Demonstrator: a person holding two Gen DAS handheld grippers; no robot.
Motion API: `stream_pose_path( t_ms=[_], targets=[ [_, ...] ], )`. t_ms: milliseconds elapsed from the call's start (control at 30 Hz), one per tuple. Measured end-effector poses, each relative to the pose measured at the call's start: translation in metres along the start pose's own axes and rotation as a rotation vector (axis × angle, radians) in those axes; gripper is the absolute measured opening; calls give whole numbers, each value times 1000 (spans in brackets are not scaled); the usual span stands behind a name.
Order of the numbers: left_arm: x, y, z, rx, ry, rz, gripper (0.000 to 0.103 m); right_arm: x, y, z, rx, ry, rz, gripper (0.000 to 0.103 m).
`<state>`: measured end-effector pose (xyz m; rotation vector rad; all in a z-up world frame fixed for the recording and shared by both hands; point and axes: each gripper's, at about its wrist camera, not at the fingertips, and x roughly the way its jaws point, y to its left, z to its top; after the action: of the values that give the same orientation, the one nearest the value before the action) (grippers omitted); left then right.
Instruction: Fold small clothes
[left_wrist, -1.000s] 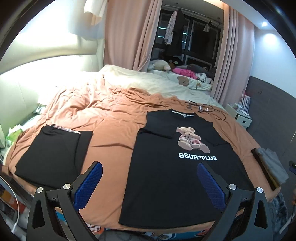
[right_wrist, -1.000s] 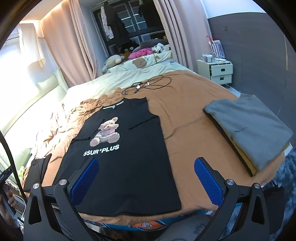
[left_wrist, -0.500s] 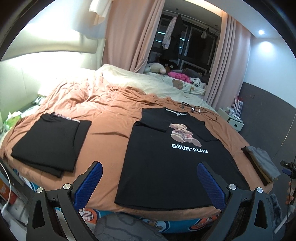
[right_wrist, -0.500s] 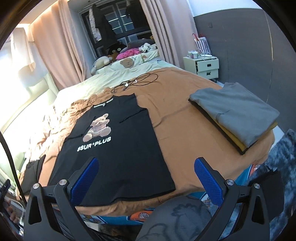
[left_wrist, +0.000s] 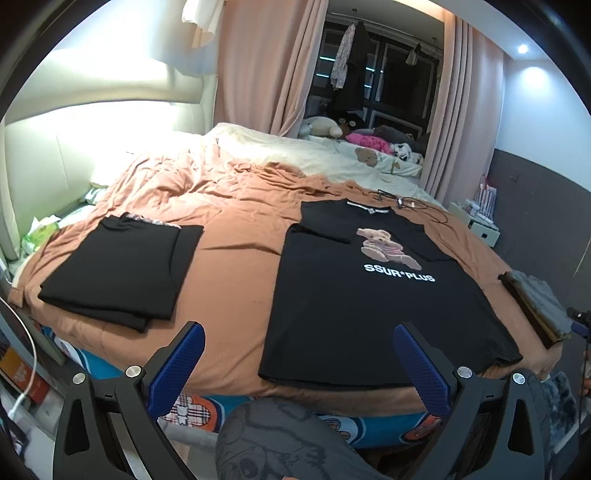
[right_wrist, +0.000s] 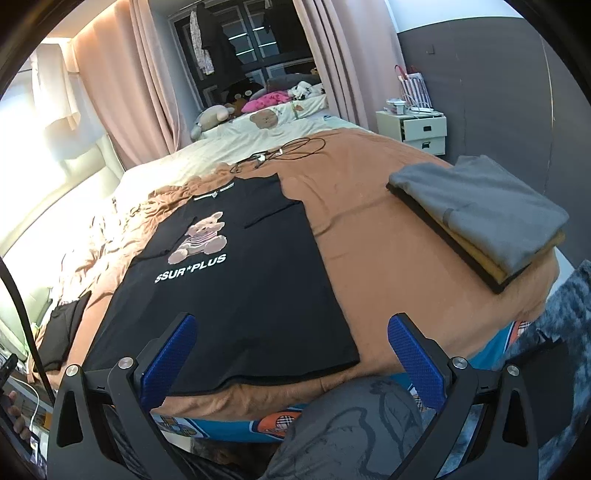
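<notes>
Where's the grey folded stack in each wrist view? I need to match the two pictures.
Left wrist: grey stack at far right edge of the bed.
Right wrist: grey stack upper right, in full view.
Shared landmark: the bear T-shirt, lying left of the stack in both.

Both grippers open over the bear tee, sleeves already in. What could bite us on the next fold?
1. The black tee has its hem at the bed edge; a grab there may pinch the orange cover too.
2. The tucked sleeve lies loose and could flop out when lifted.
3. The cable sits just past the collar and might snag.
</notes>
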<state>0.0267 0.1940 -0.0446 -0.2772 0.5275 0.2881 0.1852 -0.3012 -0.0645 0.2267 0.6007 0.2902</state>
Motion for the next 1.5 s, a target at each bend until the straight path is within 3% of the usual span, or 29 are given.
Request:
stream_pose_path(
  t_ms=[333, 633, 867, 1200, 1233, 1367, 1500],
  targets=[
    [14, 6, -12, 22, -5, -28, 103, 15, -10, -2, 17, 37, -27, 103],
    [59, 12, -26, 25, 72, -57, 103, 47, -11, 1, 6, 86, -49, 103],
    [98, 30, -29, -71, 130, -128, 102, 69, -20, 2, 21, 116, 5, 103],
    [149, 68, -30, -258, 271, -91, 72, 106, -46, 0, 105, 208, 104, 103],
    [152, 73, -31, -282, 284, -91, 69, 110, -50, -1, 114, 214, 107, 101],
    [159, 86, -39, -343, 320, -102, 61, 122, -67, 0, 175, 253, 134, 79],
    [162, 91, -46, -383, 347, -119, 58, 125, -77, 0, 200, 266, 143, 75]
  ],
)
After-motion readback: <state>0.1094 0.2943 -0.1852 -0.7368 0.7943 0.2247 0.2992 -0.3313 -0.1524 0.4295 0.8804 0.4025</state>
